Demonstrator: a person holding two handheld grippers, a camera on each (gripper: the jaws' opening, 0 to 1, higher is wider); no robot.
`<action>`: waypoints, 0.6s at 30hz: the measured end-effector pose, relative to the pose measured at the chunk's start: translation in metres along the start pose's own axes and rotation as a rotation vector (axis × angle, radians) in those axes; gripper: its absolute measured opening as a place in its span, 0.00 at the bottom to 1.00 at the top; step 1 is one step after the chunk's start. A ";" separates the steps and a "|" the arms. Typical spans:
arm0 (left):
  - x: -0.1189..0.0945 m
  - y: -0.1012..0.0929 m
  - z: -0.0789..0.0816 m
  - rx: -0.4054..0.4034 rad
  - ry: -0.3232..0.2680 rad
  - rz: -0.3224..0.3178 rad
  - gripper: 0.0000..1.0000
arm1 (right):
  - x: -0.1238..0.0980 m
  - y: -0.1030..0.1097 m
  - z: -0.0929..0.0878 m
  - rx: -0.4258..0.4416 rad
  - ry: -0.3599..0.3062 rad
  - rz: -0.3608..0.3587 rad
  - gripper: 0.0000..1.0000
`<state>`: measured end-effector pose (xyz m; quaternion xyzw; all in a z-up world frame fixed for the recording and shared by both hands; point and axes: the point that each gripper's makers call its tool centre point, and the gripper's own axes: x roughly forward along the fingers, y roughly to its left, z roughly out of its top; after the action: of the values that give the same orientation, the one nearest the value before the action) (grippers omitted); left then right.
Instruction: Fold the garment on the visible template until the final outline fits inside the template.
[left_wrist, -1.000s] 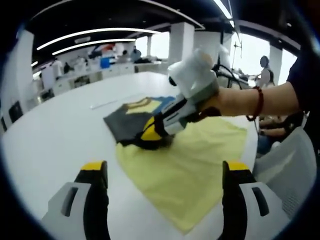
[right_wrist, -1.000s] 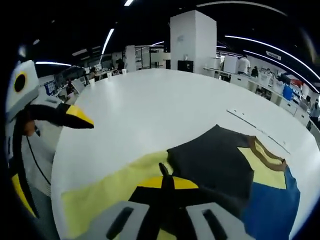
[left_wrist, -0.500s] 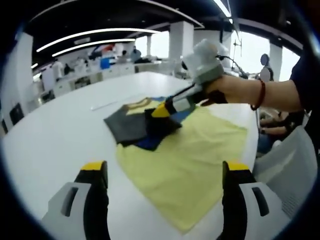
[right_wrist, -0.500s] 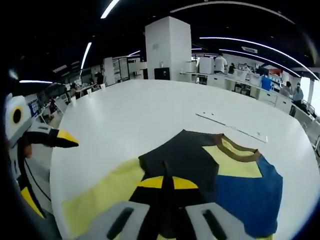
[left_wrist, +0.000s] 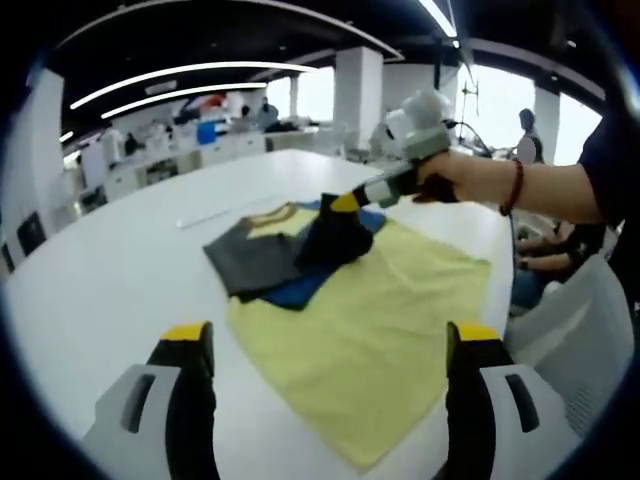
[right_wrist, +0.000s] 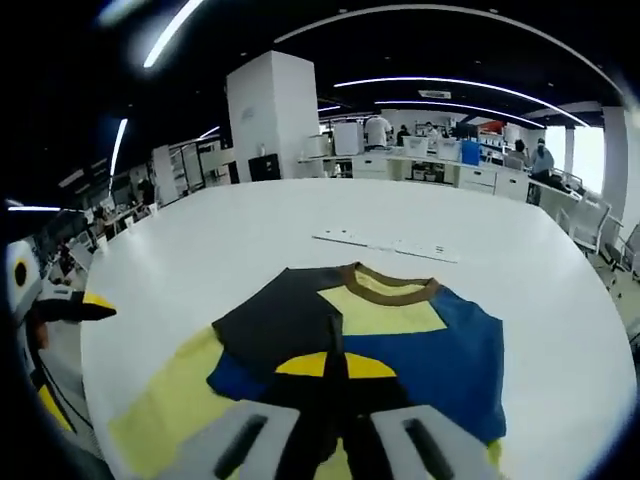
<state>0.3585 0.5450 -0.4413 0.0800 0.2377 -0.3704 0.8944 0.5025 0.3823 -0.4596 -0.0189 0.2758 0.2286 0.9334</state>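
A large white table (right_wrist: 250, 230) spreads across the foreground, and a thin white strip (right_wrist: 385, 245) lies flat on it. Behind stands a broad white pillar (right_wrist: 272, 115), with desks (right_wrist: 430, 170) and several distant people (right_wrist: 378, 130) beyond, perhaps working. Long ceiling lights (left_wrist: 190, 75) curve overhead. A white chair (left_wrist: 590, 330) stands at the table's edge.

A broad white round-edged table (right_wrist: 300, 225) spread across the foreground, its surface smooth and matte. Behind it stood a thick white square pillar (right_wrist: 272, 120), and in the left gripper view another white column (left_wrist: 358, 85) rose near bright daylit windows (left_wrist: 500, 100). Long curved white ceiling light strips (left_wrist: 190, 72) swept over a dark ceiling. Rows of white office desks (right_wrist: 440, 172) lined the far side, with people standing among them. A pale grey mesh chair (left_wrist: 590, 340) sat at the table's edge.
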 end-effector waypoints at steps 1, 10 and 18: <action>0.000 0.000 0.000 0.001 0.002 0.000 0.93 | -0.001 -0.005 0.001 0.007 -0.009 -0.013 0.00; 0.000 0.000 -0.002 0.002 0.009 0.003 0.92 | -0.009 -0.033 0.002 0.038 -0.020 -0.080 0.00; 0.001 -0.001 -0.004 0.004 0.019 0.001 0.91 | -0.019 -0.052 -0.010 0.050 0.005 -0.135 0.00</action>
<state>0.3572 0.5446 -0.4455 0.0854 0.2456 -0.3696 0.8921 0.5060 0.3263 -0.4626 -0.0146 0.2820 0.1579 0.9462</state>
